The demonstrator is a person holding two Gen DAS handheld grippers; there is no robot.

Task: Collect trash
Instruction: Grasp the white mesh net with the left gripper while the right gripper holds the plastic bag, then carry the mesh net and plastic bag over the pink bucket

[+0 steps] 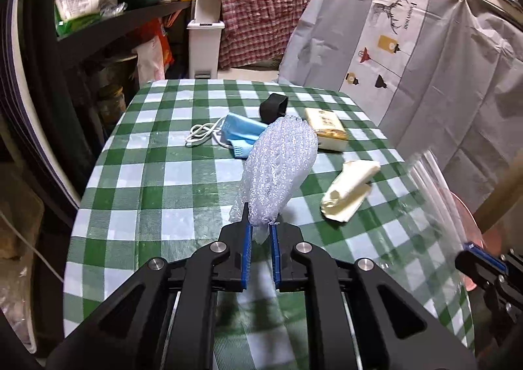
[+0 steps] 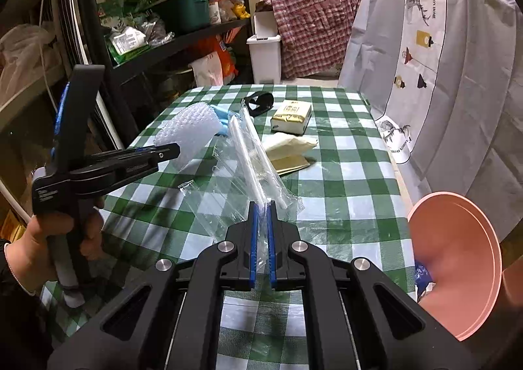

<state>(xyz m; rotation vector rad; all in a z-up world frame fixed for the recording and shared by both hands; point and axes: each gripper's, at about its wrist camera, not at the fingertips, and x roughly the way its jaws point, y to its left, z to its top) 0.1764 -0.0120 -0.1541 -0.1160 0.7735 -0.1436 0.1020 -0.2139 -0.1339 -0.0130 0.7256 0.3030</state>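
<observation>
A: Trash lies in several pieces on the bench [image 1: 147, 180] with the green check cloth. What do the left tongs [image 1: 261, 233] hold?

B: They are closed on a roll of bubble wrap [image 1: 278, 167], which stands up above the bench, off the cloth.

A: And the right tongs [image 2: 262, 216]?

B: They are pressed narrow on a clear plastic wrapper [image 2: 235, 187] with white straws inside. Its far part seems to rest on the cloth, but I cannot be sure from this view.

A: What stays on the bench?

B: A blue face mask [image 1: 242, 135] near the far edge, with a black cup [image 1: 273, 107] behind it. Beside them, toward the far right corner, is a tissue pack [image 1: 327, 128]. A crumpled beige paper [image 1: 349, 193] lies nearer the right edge.

A: Where is the bin?

B: A pink bucket [image 2: 457, 259] is just beyond the right edge, tilted with its opening toward the camera.
</observation>
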